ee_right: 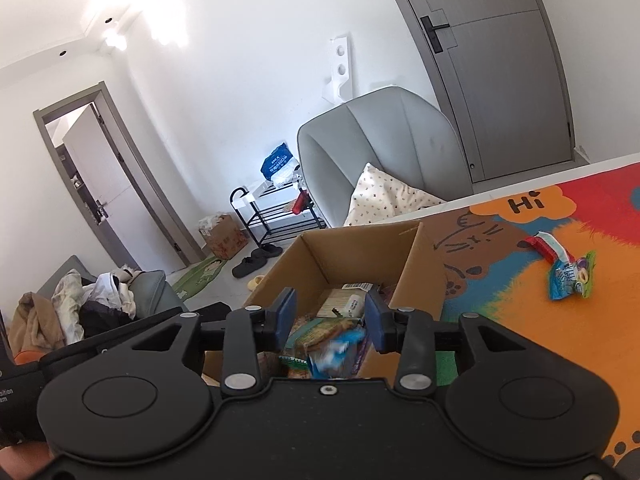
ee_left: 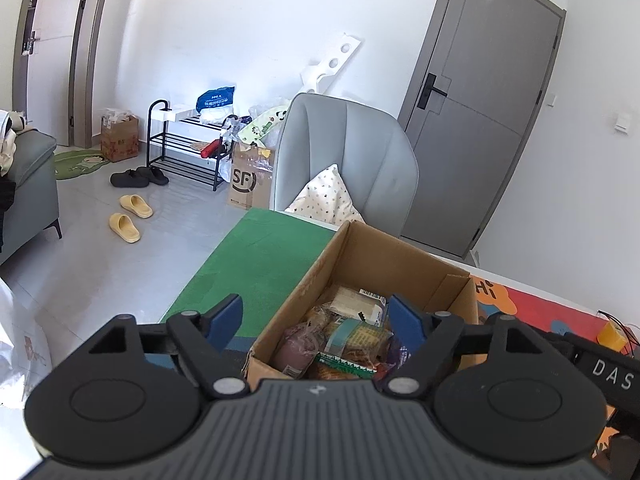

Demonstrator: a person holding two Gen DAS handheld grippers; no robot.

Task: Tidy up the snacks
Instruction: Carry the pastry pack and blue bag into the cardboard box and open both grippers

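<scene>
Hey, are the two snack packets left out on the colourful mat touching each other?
Touching. In the right wrist view the red and white packet lies with its end against the blue packet.

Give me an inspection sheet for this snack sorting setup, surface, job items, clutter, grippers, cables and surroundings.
Surface: colourful cartoon mat beside a green cloth.
Job's things: open cardboard box holding packaged snacks; two snack packets lie loose on the mat.
Clutter: yellow block at the mat's edge.
Grippers: left gripper open over the box; right gripper open, a blurred blue packet below it.
Cables: thin dark wire by the yellow block.
Surroundings: grey chair with cushion, shoe rack, slippers, grey door.
</scene>
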